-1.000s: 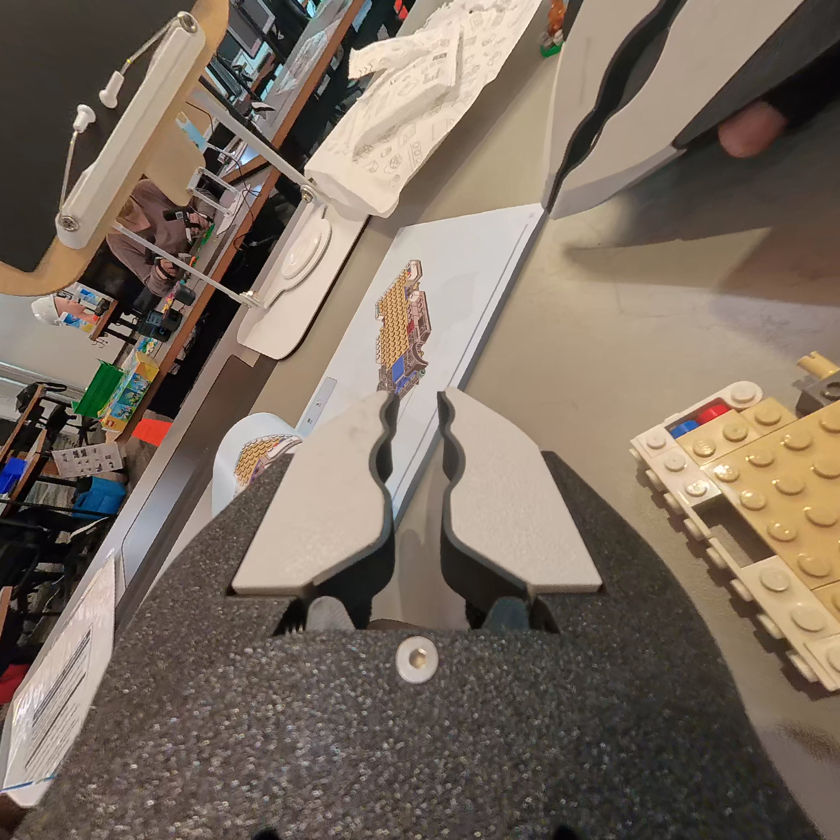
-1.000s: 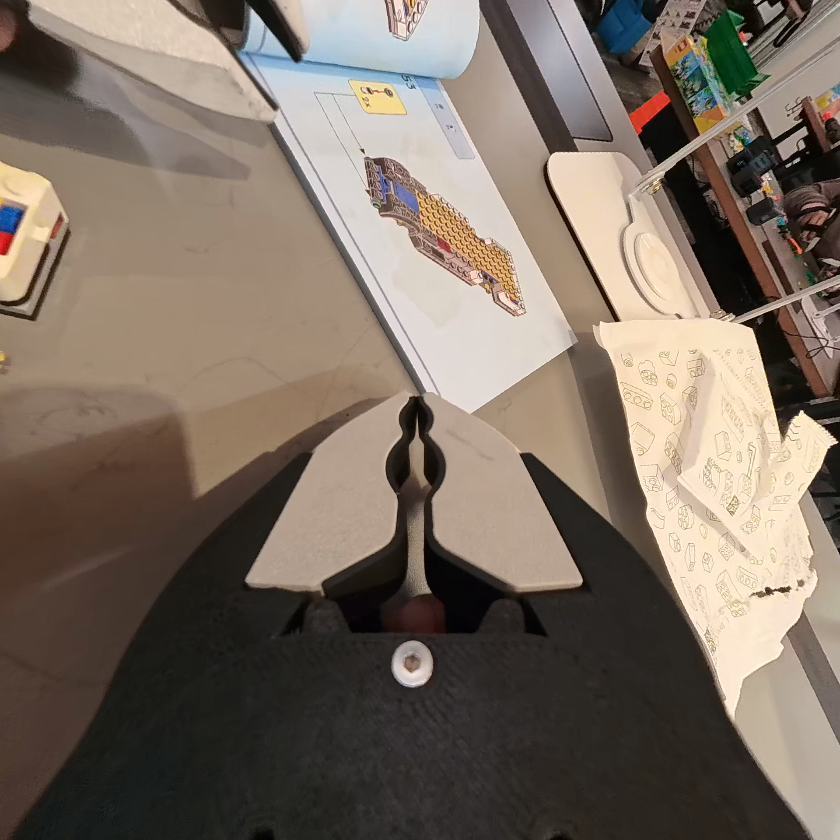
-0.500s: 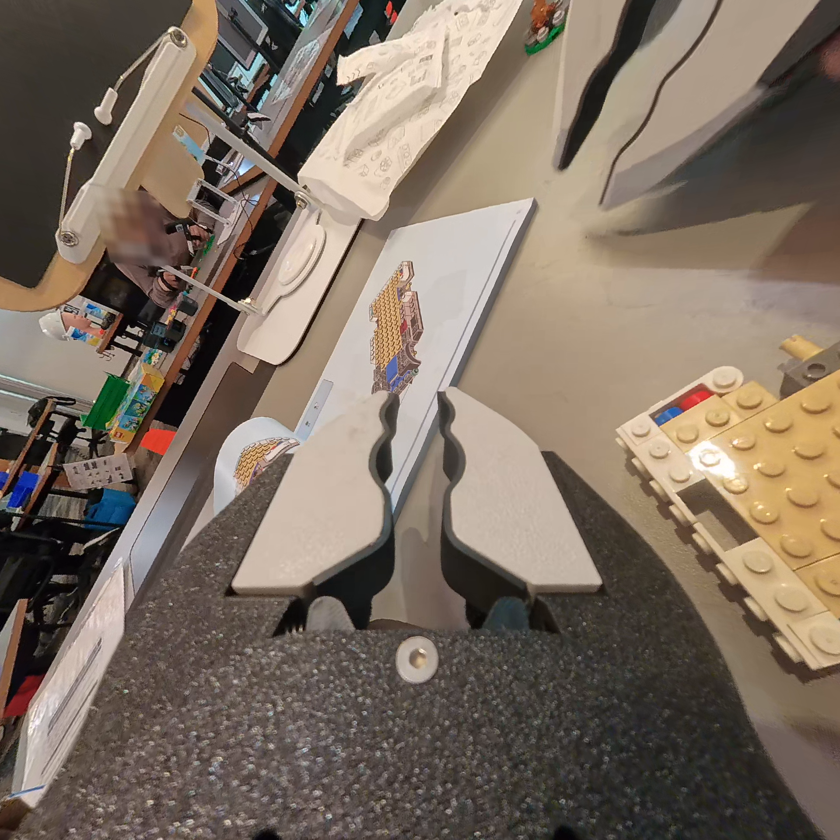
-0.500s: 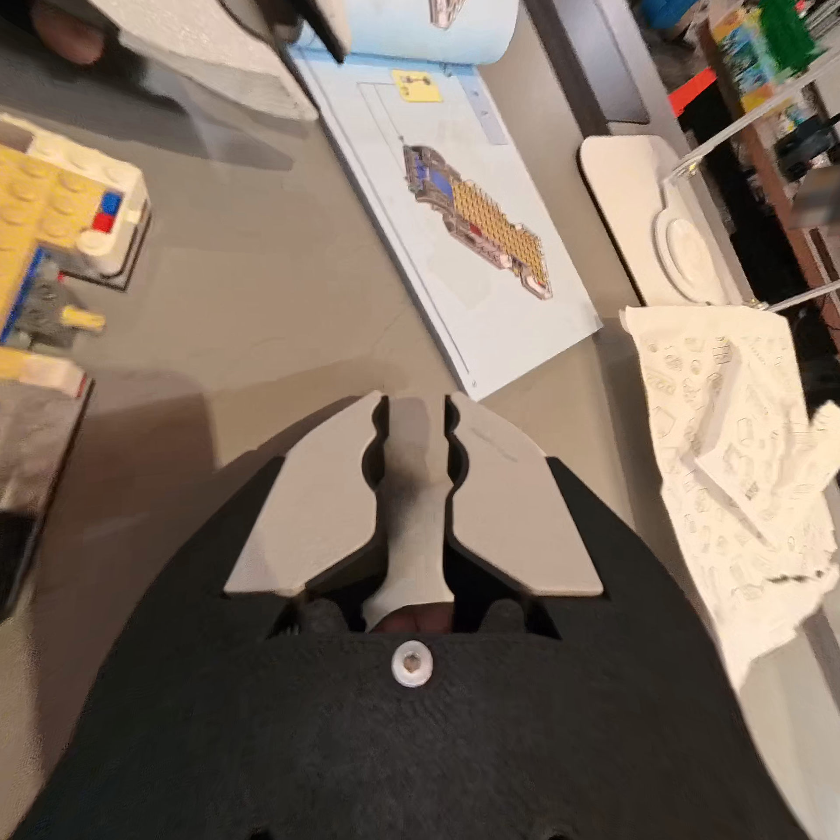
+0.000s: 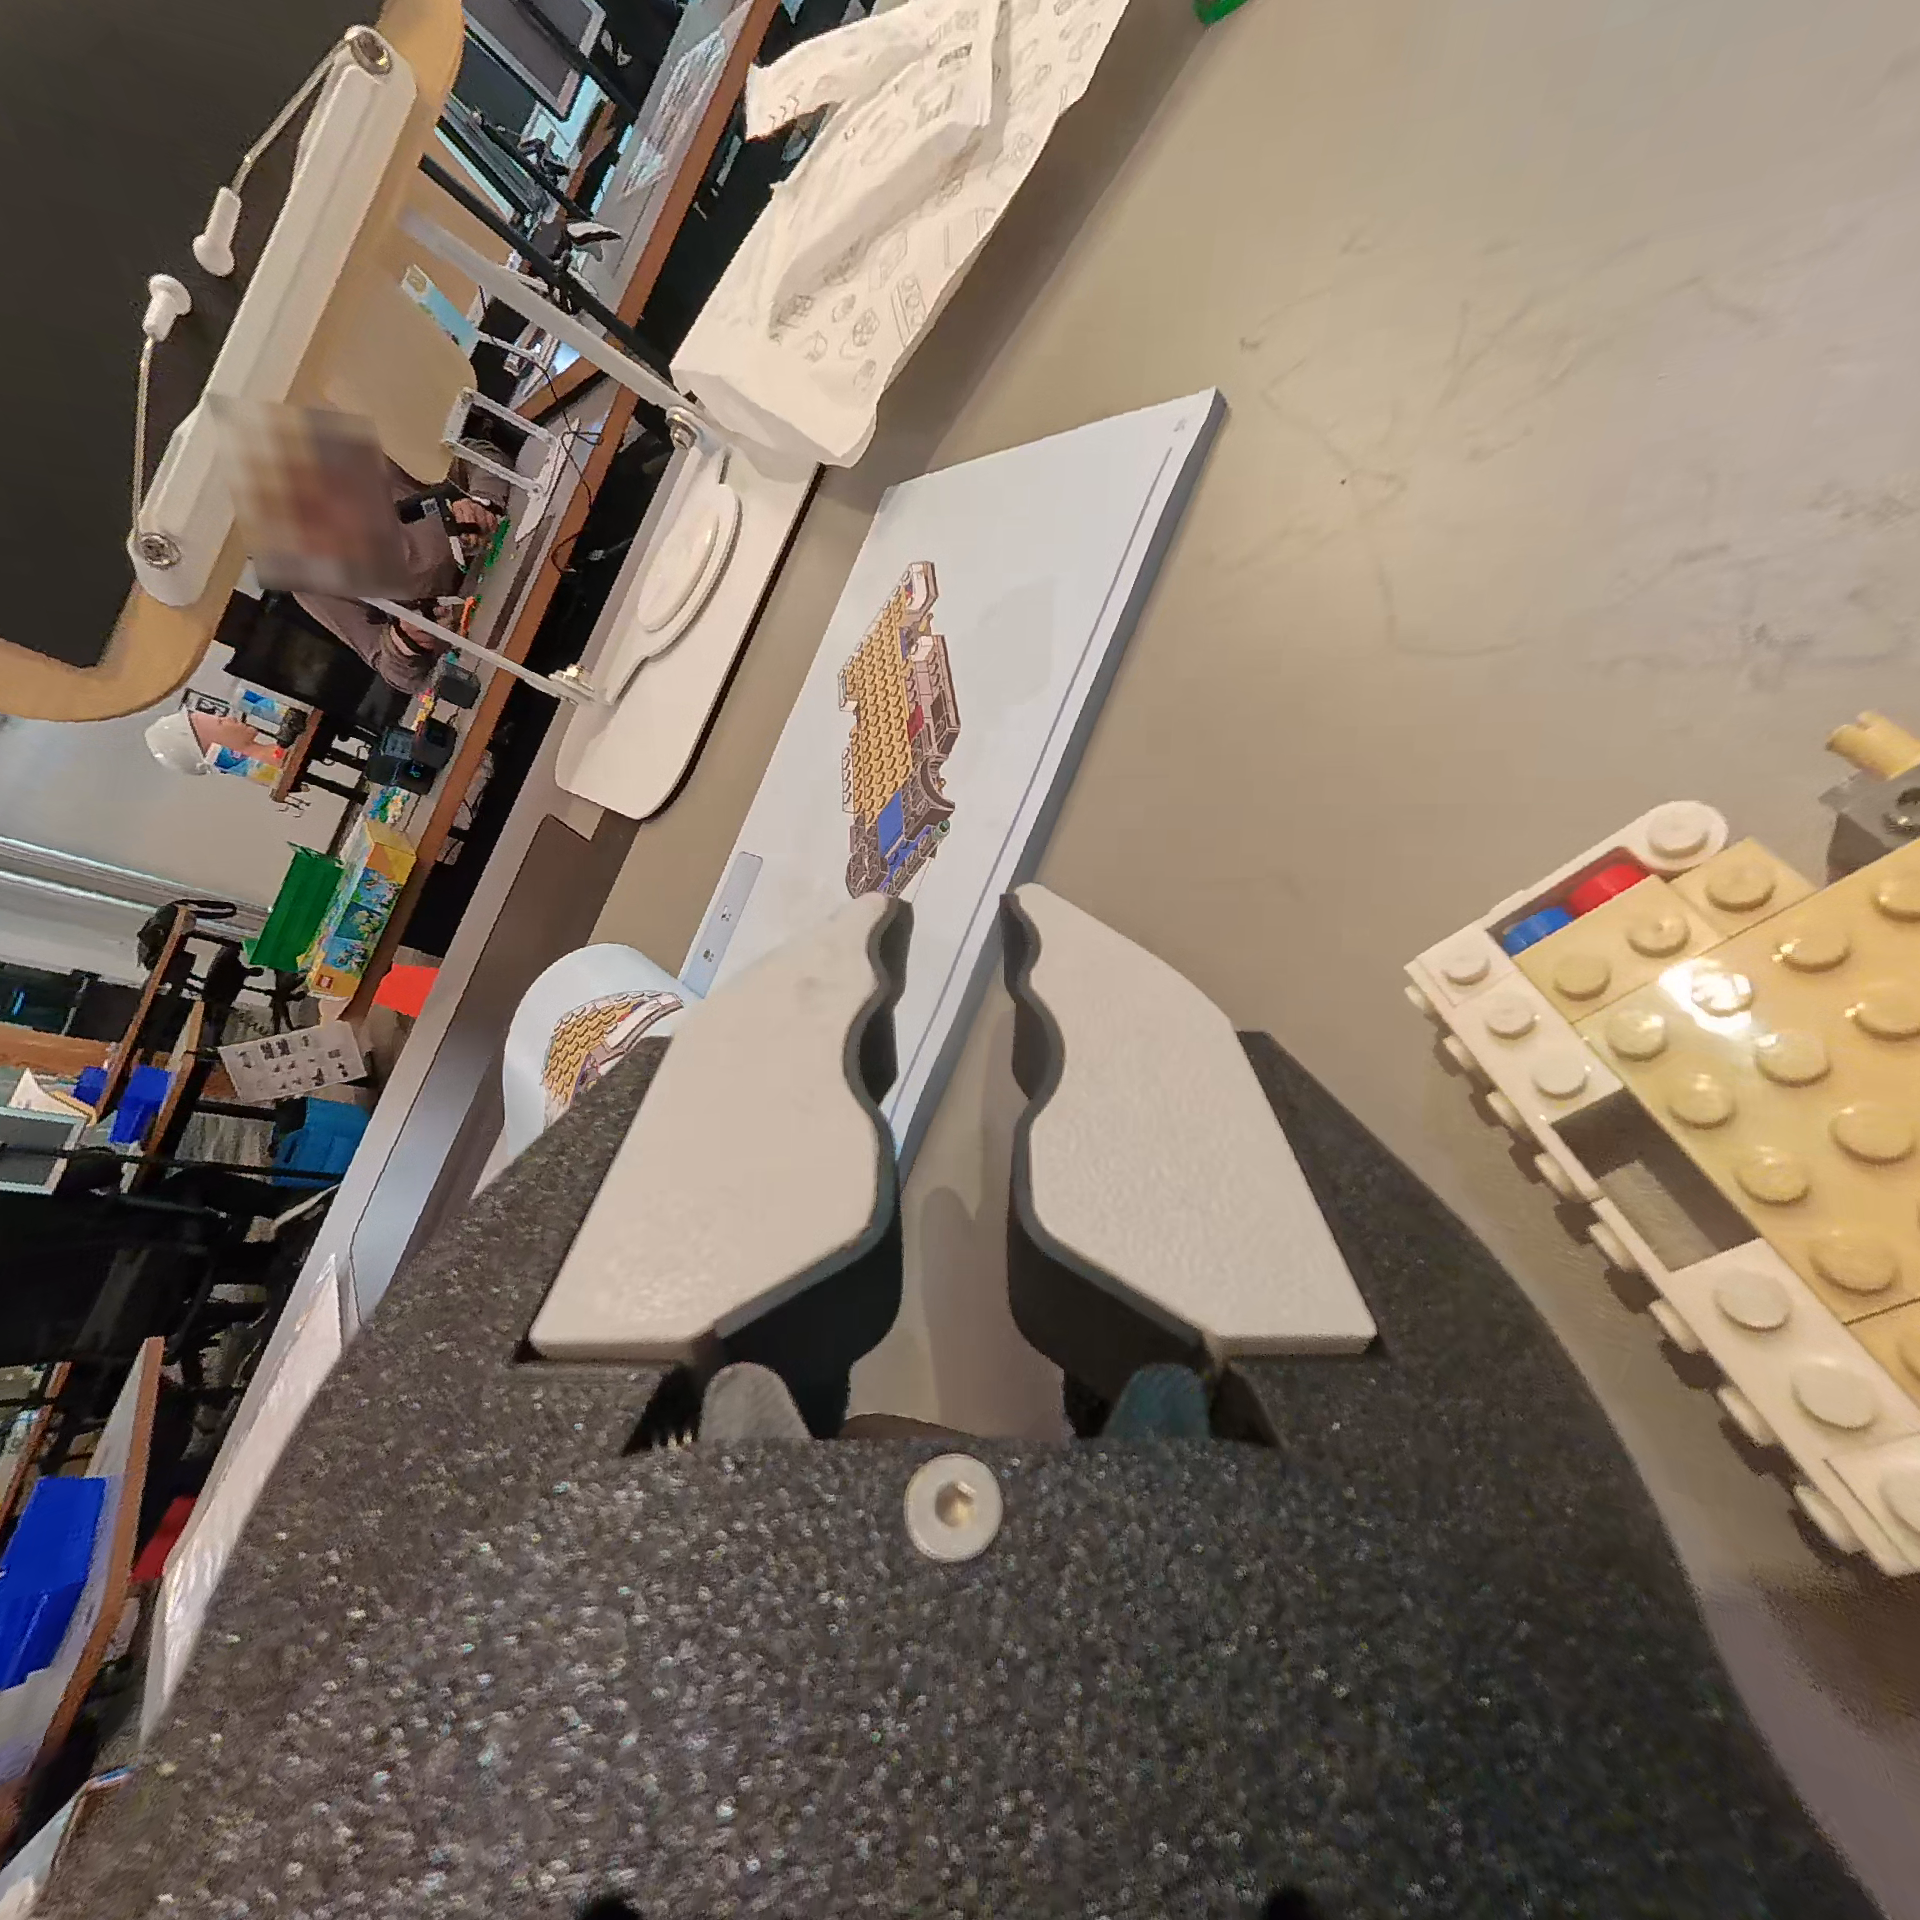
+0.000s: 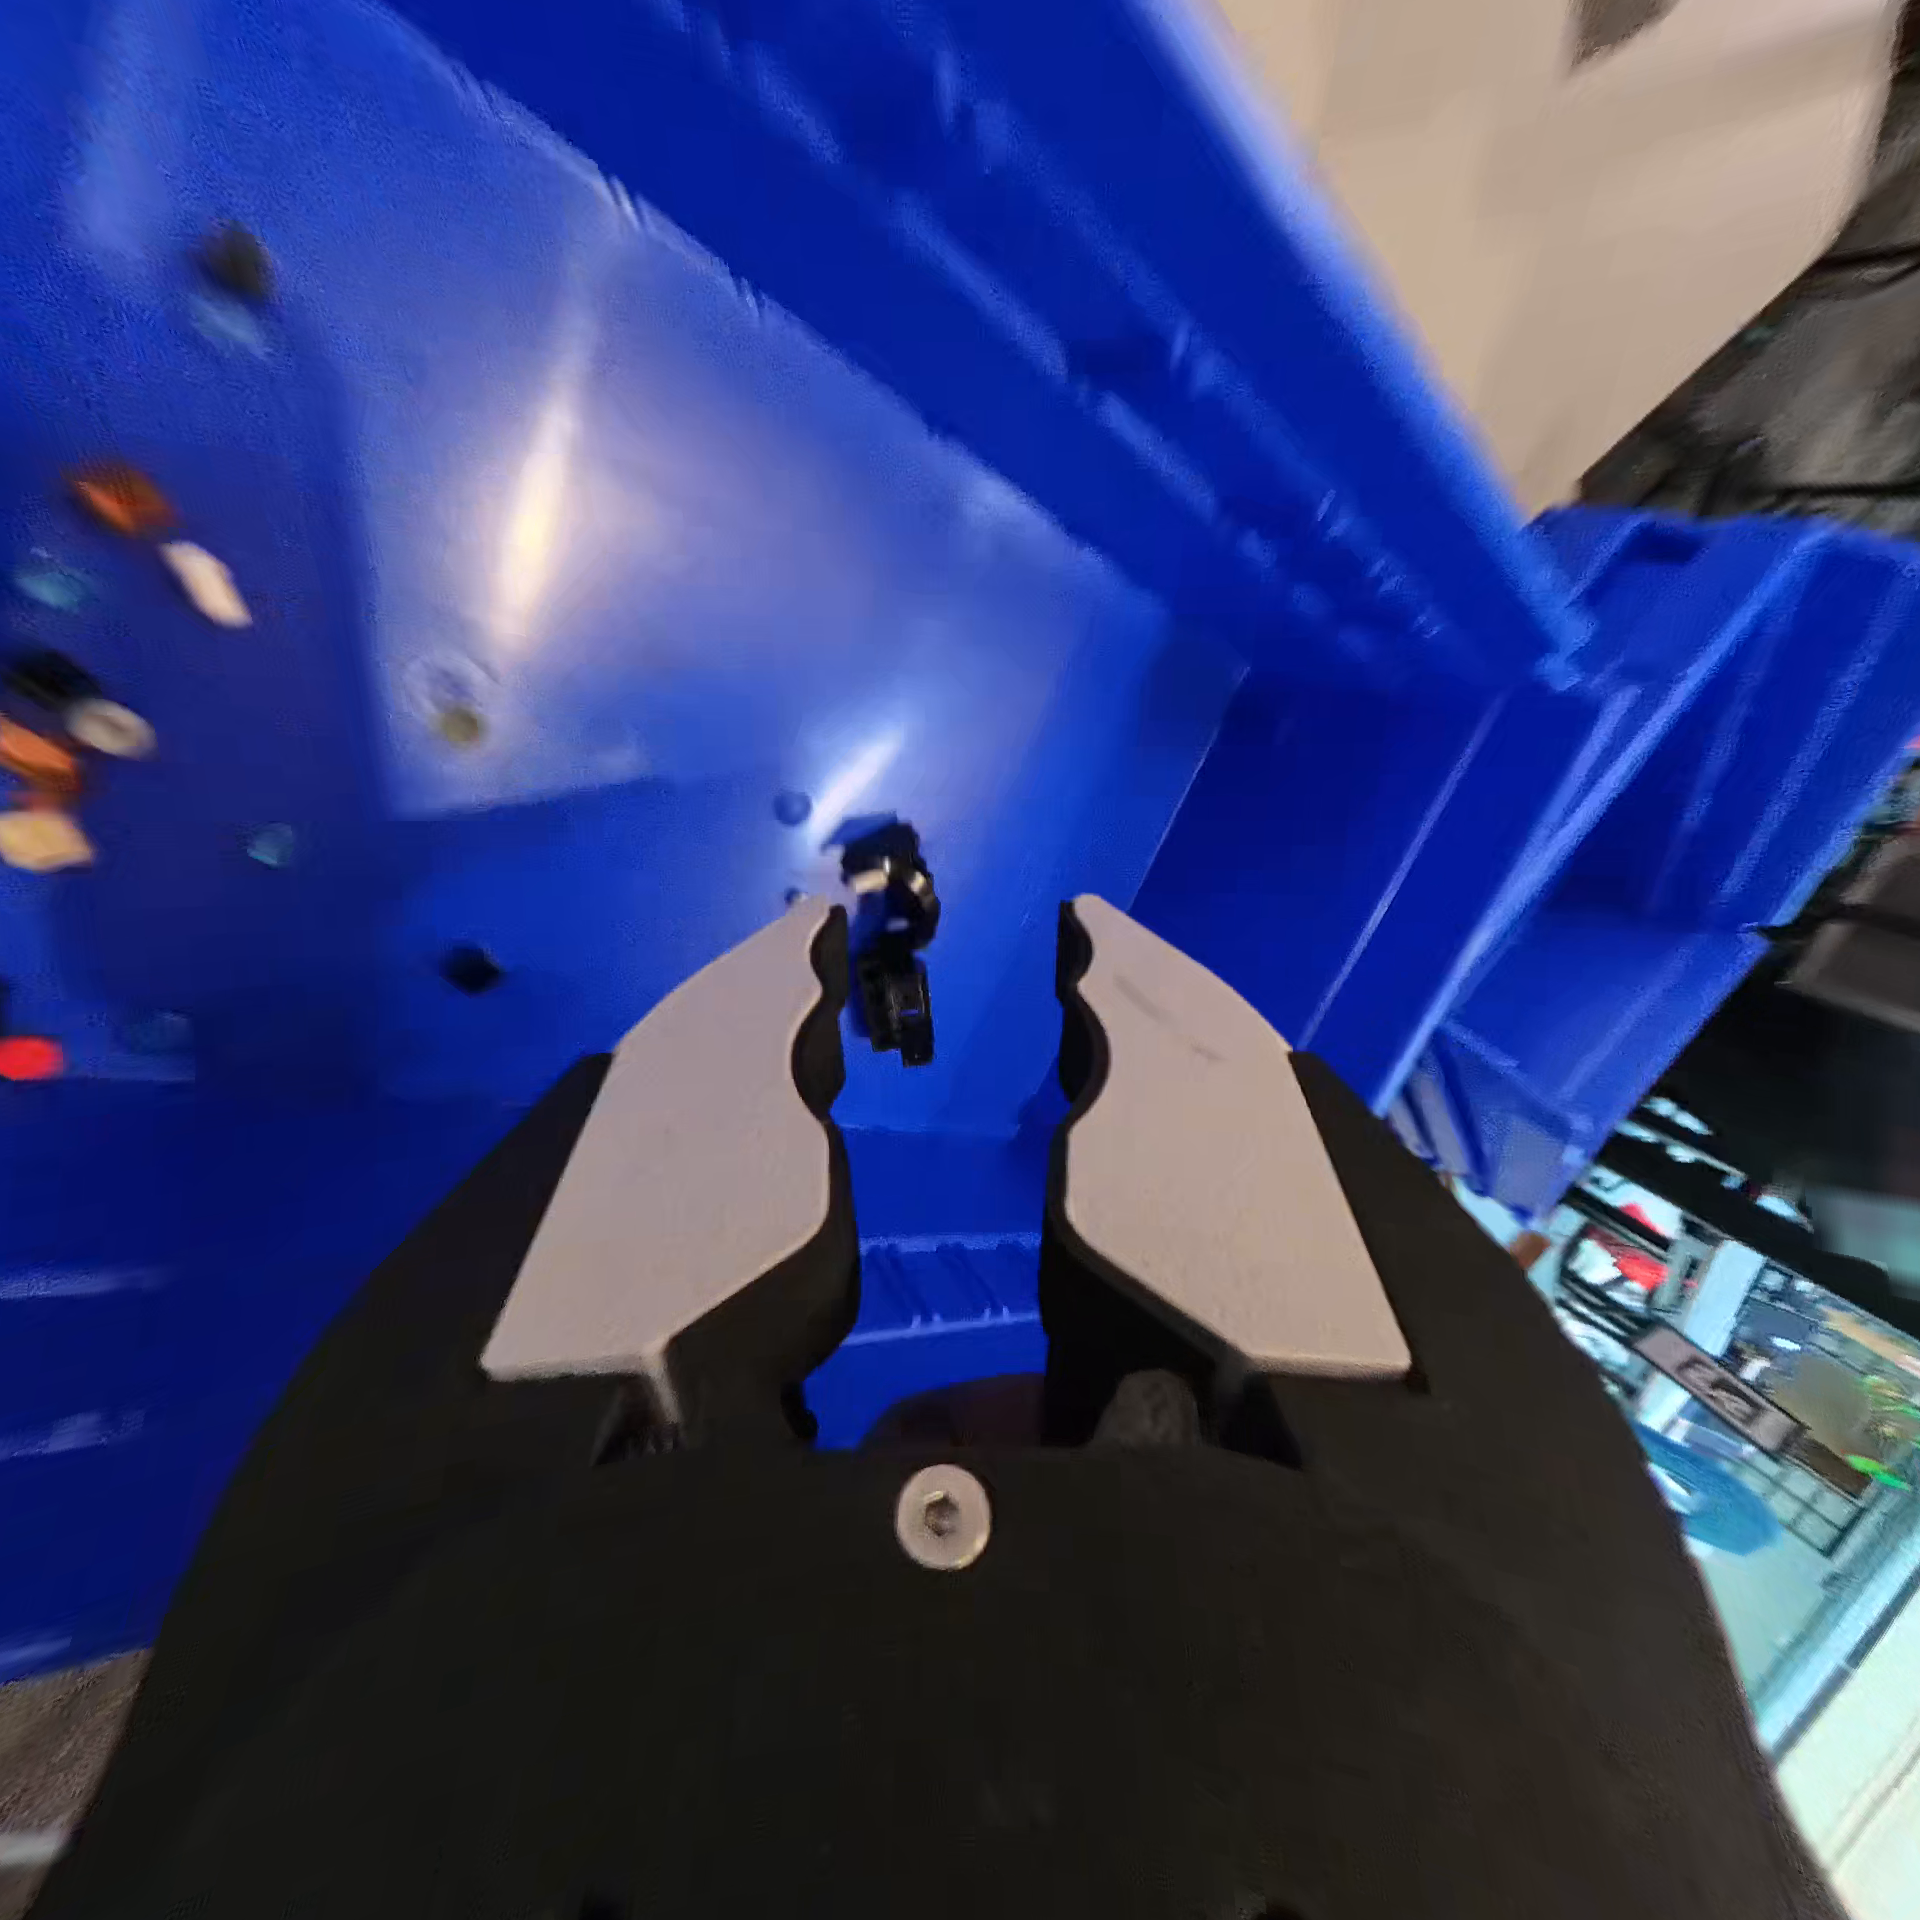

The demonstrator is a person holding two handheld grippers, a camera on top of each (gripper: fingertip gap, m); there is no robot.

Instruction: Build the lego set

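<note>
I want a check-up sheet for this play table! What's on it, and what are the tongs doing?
Surface: grey table, faint scuffs.
Job's things: tan and white brick model at the right; open instruction booklet.
Clutter: crumpled printed paper bag; white lamp base.
Grippers: left tongs open, holding nothing, above the booklet's edge. Right tongs open over a blue bin; a small black piece lies between the fingers, ungripped.
Cables: nothing seen on the table.
Surroundings: other desks, boxes, a seated person behind.
</note>
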